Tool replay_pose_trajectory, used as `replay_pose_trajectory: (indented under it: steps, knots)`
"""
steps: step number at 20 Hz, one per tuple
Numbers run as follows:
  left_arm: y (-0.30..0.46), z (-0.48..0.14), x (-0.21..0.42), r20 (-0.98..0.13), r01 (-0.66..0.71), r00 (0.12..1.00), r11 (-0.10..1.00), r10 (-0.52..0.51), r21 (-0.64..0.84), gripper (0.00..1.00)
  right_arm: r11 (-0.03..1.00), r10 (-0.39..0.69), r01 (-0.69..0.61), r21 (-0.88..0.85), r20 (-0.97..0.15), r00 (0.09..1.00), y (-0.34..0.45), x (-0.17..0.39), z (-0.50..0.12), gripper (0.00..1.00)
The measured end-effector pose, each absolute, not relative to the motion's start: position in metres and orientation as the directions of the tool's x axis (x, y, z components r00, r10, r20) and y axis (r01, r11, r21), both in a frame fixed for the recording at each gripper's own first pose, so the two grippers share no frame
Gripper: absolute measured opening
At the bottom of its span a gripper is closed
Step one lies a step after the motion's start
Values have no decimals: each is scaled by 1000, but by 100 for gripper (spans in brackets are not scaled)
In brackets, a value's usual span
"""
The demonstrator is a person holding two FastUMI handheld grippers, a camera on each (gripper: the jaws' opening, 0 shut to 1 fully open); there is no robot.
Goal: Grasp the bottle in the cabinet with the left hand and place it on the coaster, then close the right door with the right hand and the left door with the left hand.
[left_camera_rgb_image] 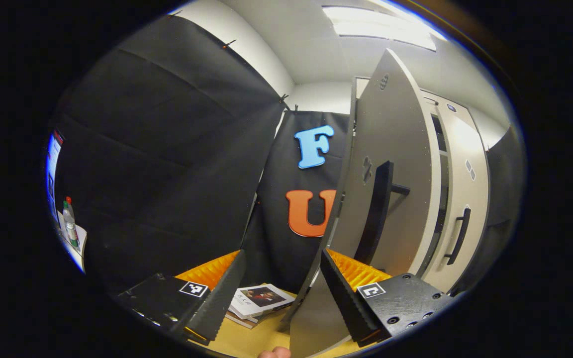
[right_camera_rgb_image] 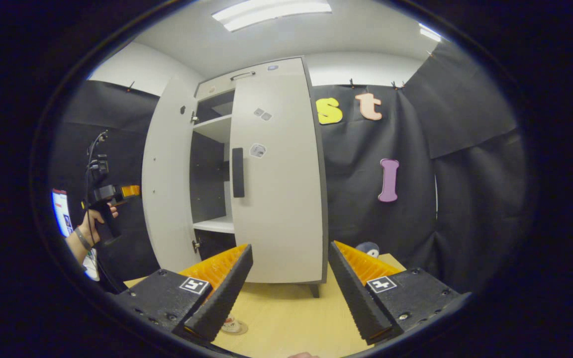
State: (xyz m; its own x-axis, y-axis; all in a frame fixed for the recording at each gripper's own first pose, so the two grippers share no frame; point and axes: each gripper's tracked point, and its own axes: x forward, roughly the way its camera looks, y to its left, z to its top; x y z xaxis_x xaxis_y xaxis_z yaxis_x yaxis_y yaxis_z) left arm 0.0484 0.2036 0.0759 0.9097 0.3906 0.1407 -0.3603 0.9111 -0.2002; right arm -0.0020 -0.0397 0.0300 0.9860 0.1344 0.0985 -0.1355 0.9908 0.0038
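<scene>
The closing of the doors looks to be the step in hand. The tall white right door [right_camera_rgb_image: 279, 189] of the white cabinet [right_camera_rgb_image: 212, 129] is sitting flush or nearly so, while the tall white left door [left_camera_rgb_image: 391, 149] is standing wide open, showing bare shelves.

The left tongs [left_camera_rgb_image: 276, 293] are gaping wide and gripping nothing, with the open door's near edge running between the 2 fingers and its long black bar handle [left_camera_rgb_image: 377, 214] just beyond. The next move probably calls for pressing the door's outer face and swinging it right until it meets the other door.

The right tongs [right_camera_rgb_image: 289, 288] are also spread wide and empty, hovering over the pale wooden surface [right_camera_rgb_image: 291, 318], well apart from the cabinet.

A small round thing [right_camera_rgb_image: 232, 326], possibly the coaster, is peeking out beside 1 finger. I cannot tell whether the bottle is standing on it. A clear red-capped bottle [left_camera_rgb_image: 70, 223] is standing far left.

A stack of books [left_camera_rgb_image: 259, 298] is lying on the surface near the door's foot, seemingly outside its swing.
</scene>
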Motion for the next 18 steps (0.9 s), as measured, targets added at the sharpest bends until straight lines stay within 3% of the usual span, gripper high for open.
replay_pose_trajectory:
  steps: [5,12,13,14,15,17,18]
  knots:
    - [140,65,88,116,-193,967,952,225,-240,93,992,123,-120,-32,102,987,-45,3,40,99]
    - [159,61,74,113,-261,951,941,289,-214,95,996,92,-91,-14,116,989,-53,-1,43,100]
    - [161,64,69,117,-263,949,941,292,-211,99,996,89,-88,-16,105,990,-54,-1,39,100]
    - [162,67,61,123,-262,949,942,291,-208,95,996,86,-84,-17,97,992,-56,0,36,100]
    - [162,72,54,132,-262,947,944,291,-202,99,996,84,-82,-17,91,992,-57,0,34,100]
    - [167,79,37,147,-289,938,941,315,-175,99,996,85,-85,-9,76,993,-57,3,29,100]
    - [168,82,29,155,-309,930,938,333,-156,95,996,86,-86,-3,72,994,-57,4,27,100]
